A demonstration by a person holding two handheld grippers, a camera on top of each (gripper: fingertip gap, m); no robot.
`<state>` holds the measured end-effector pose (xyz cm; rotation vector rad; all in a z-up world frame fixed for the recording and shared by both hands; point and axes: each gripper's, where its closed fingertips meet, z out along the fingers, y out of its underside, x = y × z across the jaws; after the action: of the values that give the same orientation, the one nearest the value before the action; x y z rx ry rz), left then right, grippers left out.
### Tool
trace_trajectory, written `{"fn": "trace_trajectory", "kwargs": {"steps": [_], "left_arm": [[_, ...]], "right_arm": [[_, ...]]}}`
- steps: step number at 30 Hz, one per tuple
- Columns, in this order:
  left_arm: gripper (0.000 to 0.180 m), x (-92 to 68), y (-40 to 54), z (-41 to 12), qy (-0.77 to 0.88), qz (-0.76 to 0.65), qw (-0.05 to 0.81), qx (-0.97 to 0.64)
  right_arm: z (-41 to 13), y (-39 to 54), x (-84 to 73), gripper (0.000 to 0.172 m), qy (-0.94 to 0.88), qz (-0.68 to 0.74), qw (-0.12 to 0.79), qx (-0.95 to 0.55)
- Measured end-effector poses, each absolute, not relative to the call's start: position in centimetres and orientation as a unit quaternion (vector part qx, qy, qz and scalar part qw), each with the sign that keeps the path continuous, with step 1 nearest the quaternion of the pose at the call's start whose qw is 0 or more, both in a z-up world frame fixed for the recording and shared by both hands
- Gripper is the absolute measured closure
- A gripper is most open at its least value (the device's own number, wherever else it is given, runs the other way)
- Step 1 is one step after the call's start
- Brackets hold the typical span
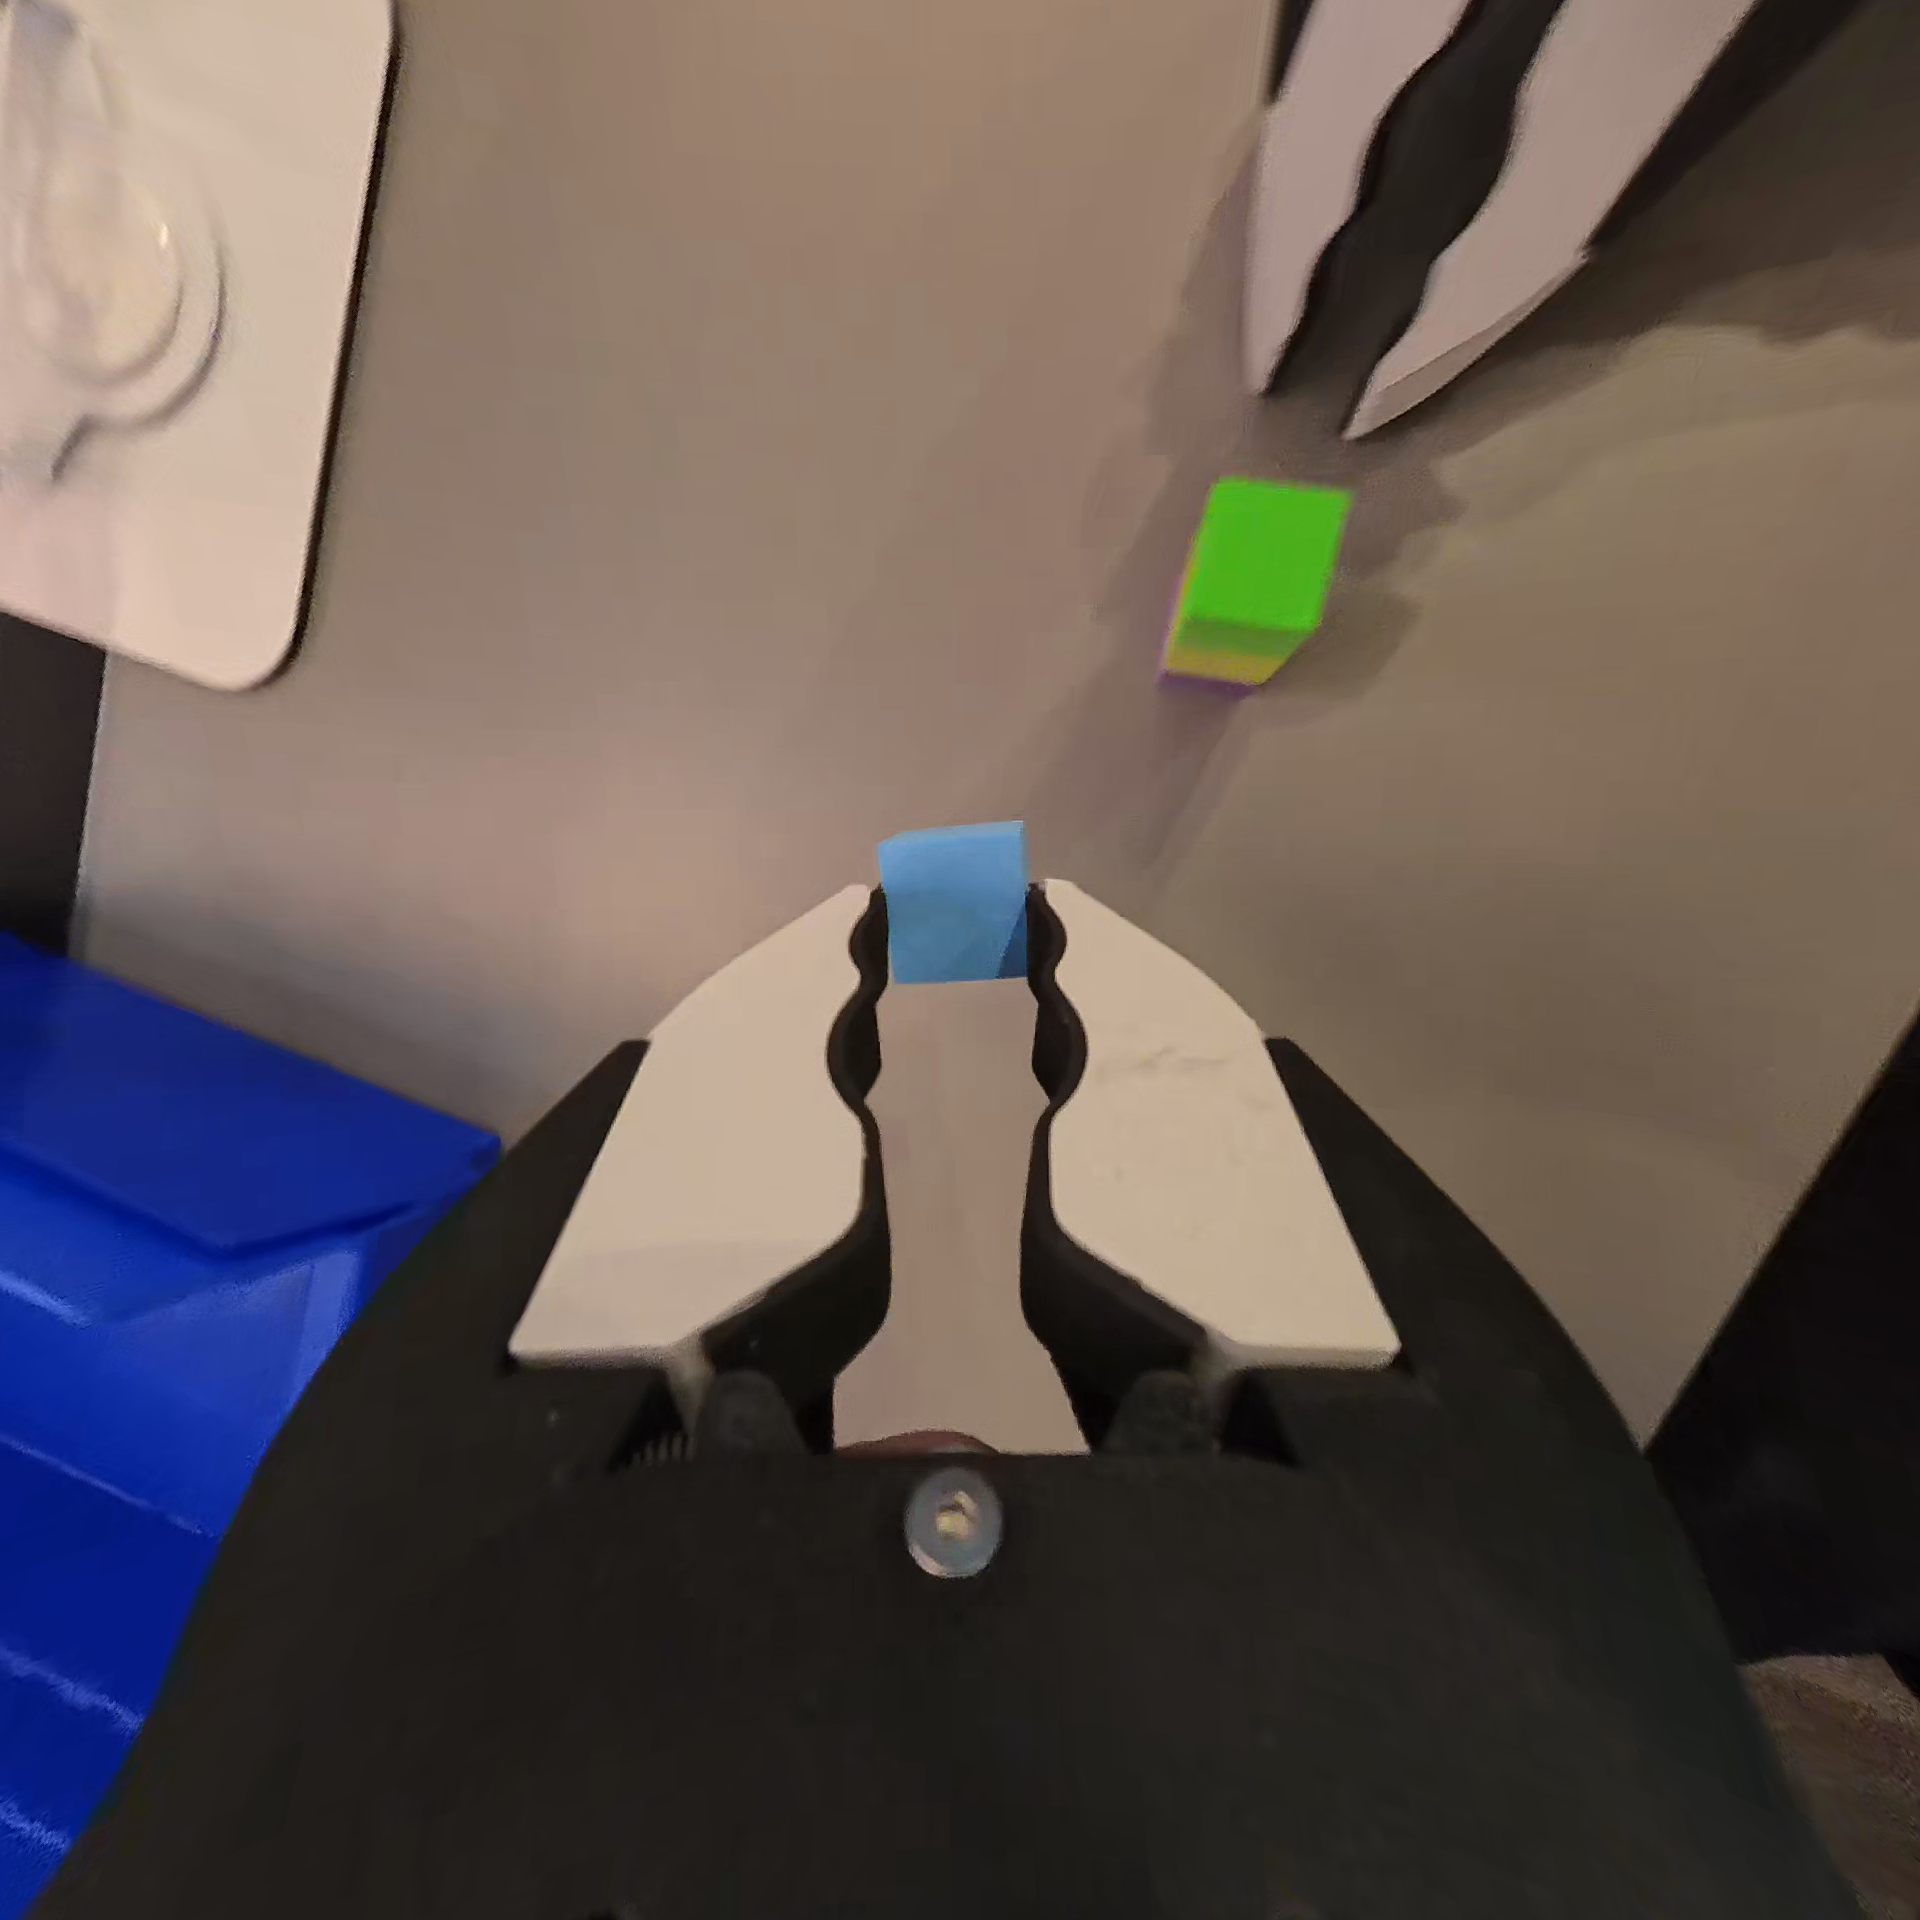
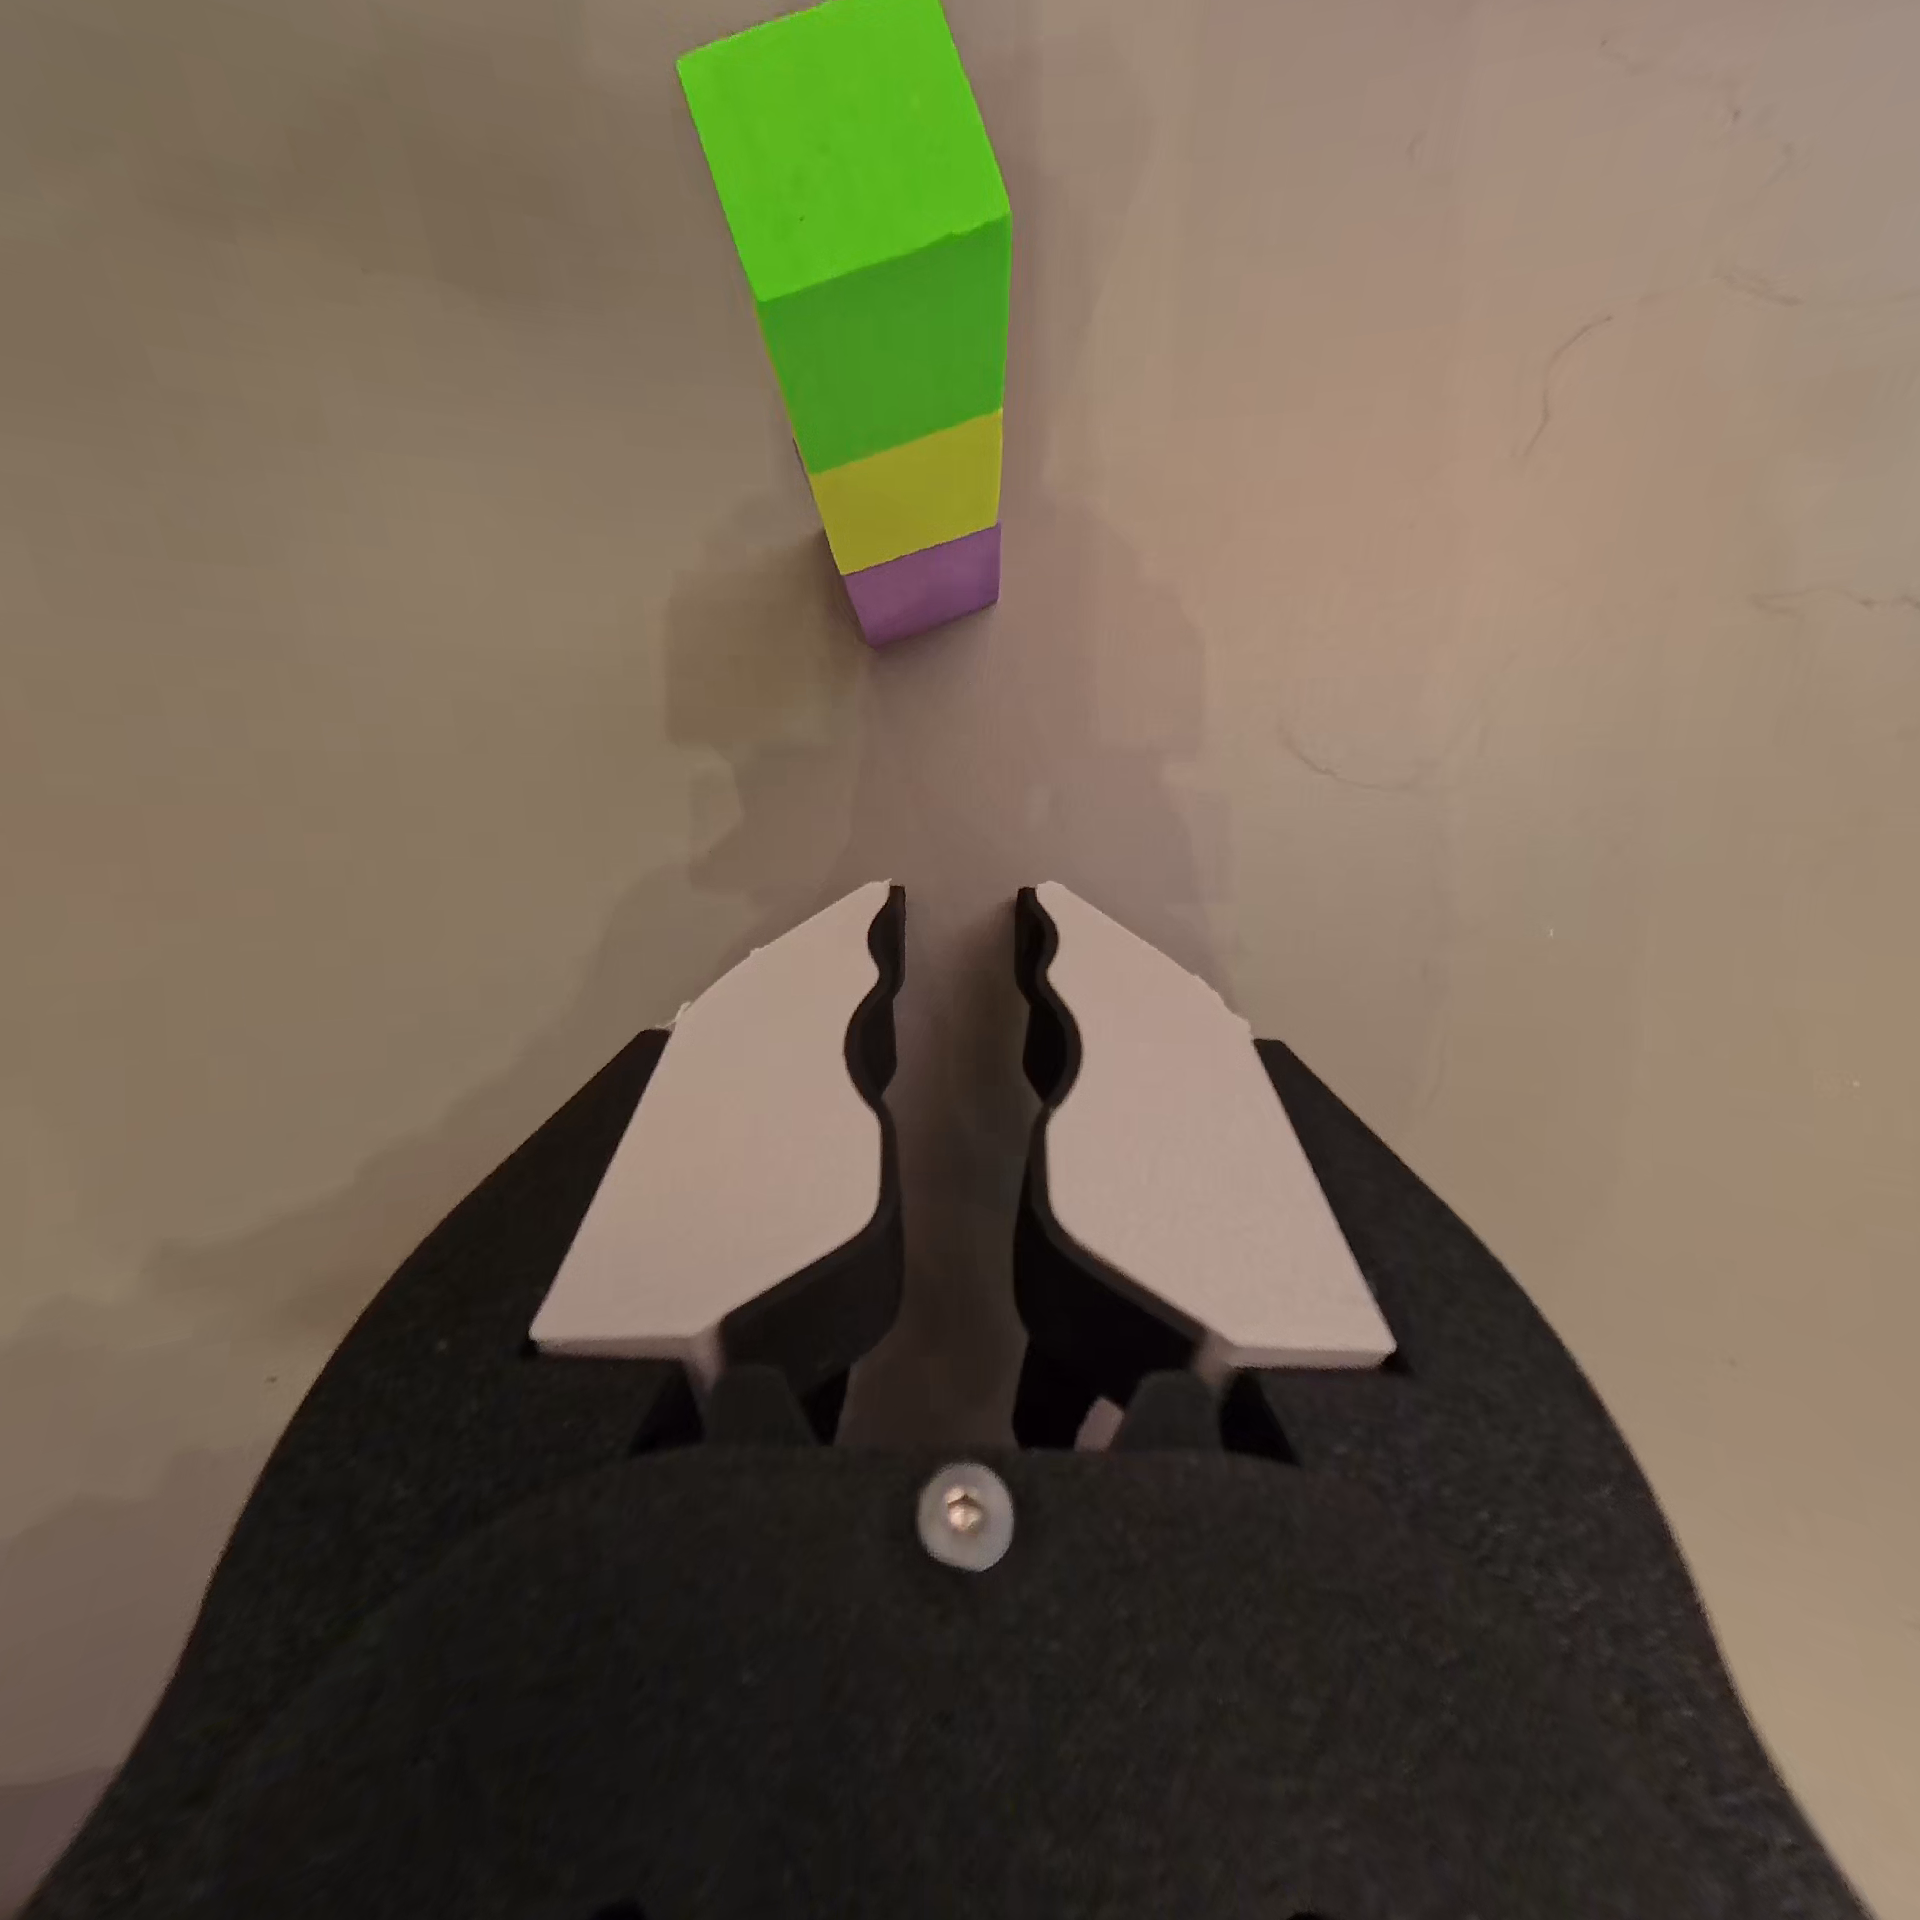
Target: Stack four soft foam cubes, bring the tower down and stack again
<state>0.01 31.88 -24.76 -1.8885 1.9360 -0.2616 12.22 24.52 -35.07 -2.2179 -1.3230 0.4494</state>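
The left tongs (image 1: 956, 914) were clenched on a small light-blue soft foam cube (image 1: 951, 904), both pads pressing its sides, off to the left of a three-cube foam tower (image 2: 894, 343) of green over yellow over purple standing on the smooth grey worktop (image 2: 1455, 623). The right tongs (image 2: 961, 904) hung just short of that tower, parted on nothing. To cap the tower well, I judged the blue cube should come in level, squared to the green top, settle gently, and be released without a sideways nudge.
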Motion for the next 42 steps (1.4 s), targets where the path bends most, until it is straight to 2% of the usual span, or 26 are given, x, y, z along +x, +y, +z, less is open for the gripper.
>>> {"fn": "trace_trajectory", "kwargs": {"steps": [12, 42], "left_arm": [[0.156, 5.3, 26.8, -23.7, 0.772, -0.098, 0.199, -0.595], [0.155, 6.5, 26.4, -25.6, 0.792, -0.093, 0.170, -0.579]], "right_arm": [[-35.0, 24.4, 12.9, 0.153, -0.482, 0.176, 0.265, -0.816], [-35.1, 24.6, 13.0, 0.156, -0.482, 0.178, 0.267, -0.815]]}}
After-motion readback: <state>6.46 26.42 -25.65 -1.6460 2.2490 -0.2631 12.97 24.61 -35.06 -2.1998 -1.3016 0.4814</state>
